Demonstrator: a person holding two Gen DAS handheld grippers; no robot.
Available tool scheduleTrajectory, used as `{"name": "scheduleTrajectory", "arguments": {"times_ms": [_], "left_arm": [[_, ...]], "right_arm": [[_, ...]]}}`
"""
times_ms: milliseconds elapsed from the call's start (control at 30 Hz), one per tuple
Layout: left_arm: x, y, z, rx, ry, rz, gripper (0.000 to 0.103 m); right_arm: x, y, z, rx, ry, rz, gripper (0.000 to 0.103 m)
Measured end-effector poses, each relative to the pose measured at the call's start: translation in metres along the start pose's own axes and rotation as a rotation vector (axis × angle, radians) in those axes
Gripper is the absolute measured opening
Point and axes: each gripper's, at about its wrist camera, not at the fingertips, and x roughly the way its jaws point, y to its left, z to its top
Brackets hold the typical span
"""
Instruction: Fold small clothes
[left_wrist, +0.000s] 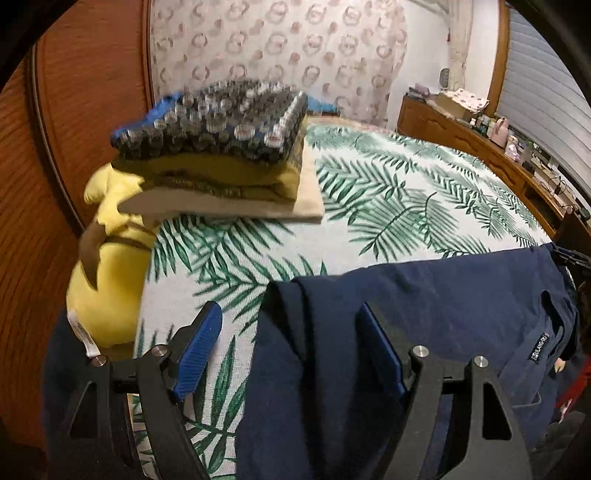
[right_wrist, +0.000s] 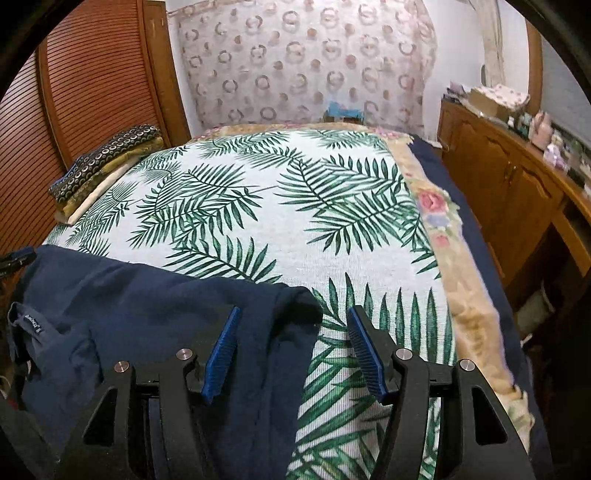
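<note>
The navy garment (left_wrist: 424, 332) lies spread on the leaf-print bed (left_wrist: 369, 206), filling the 5 o'clock part of the left view and 8 o'clock of the right. Both jaws stand apart: the left hand-held gripper (left_wrist: 288, 343) straddles one side edge, the right hand-held gripper (right_wrist: 293, 347) the other, neither pinching. Laying out looks done; next comes closing on an edge to fold. The garment's near end is cut off, so its type stays unclear.

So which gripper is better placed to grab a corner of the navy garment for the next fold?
Left, marginally. The left gripper has the navy garment edge between its open jaws, as does the right gripper, but the left's reaches deeper.
</note>
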Motion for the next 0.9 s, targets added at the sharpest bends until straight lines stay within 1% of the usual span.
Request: {"name": "scheduleTrajectory", "arguments": {"times_ms": [67, 100, 200, 267, 367, 400, 433, 467, 500, 533, 567, 600, 667, 800, 900], "left_arm": [[0.005, 0.002, 0.0, -0.02, 0.017, -0.026, 0.075], [0.007, 0.001, 0.0, -0.021, 0.02, -0.037, 0.071], [0.008, -0.003, -0.001, -0.002, 0.015, -0.035, 0.065], [0.008, -0.005, -0.001, 0.006, 0.014, -0.036, 0.063], [0.008, -0.006, -0.001, 0.021, 0.009, -0.034, 0.056], [0.007, -0.007, -0.001, 0.025, 0.008, -0.038, 0.047], [0.007, -0.008, -0.001, 0.028, 0.008, -0.05, 0.034], [0.007, -0.009, -0.001, 0.029, 0.011, -0.068, 0.029], [0.005, -0.01, -0.002, 0.029, 0.01, -0.083, 0.019], [0.003, -0.011, -0.003, 0.028, 0.004, -0.082, 0.016], [0.0, -0.012, -0.004, 0.024, -0.006, -0.081, 0.014], [-0.004, -0.013, -0.006, 0.018, -0.021, -0.087, 0.013], [-0.022, -0.016, -0.009, 0.009, -0.074, -0.109, 0.012], [-0.063, -0.023, -0.012, 0.002, -0.174, -0.124, 0.011], [-0.106, -0.031, -0.01, 0.007, -0.271, -0.139, 0.011]], "right_arm": [[0.004, -0.002, 0.002, 0.002, -0.005, 0.009, 0.064], [0.005, -0.003, 0.002, 0.002, -0.004, 0.015, 0.064], [0.006, -0.003, 0.002, -0.003, -0.006, 0.028, 0.064], [0.007, 0.0, 0.0, -0.019, -0.006, 0.034, 0.064], [0.008, 0.008, 0.0, -0.053, 0.009, 0.037, 0.064], [0.009, 0.01, 0.001, -0.063, 0.013, 0.042, 0.061], [0.009, 0.014, 0.001, -0.082, 0.017, 0.044, 0.056], [0.009, 0.019, 0.0, -0.102, 0.02, 0.049, 0.041], [0.008, 0.023, 0.0, -0.12, 0.025, 0.066, 0.024], [0.007, 0.029, -0.002, -0.131, 0.028, 0.081, 0.02], [0.006, 0.032, -0.003, -0.144, 0.027, 0.078, 0.017], [0.004, 0.036, -0.005, -0.158, 0.019, 0.051, 0.015], [-0.002, 0.036, -0.008, -0.124, 0.012, 0.024, 0.014], [-0.029, 0.038, -0.008, -0.066, -0.065, 0.043, 0.013], [-0.065, 0.042, -0.005, -0.069, -0.129, 0.047, 0.013]]}}
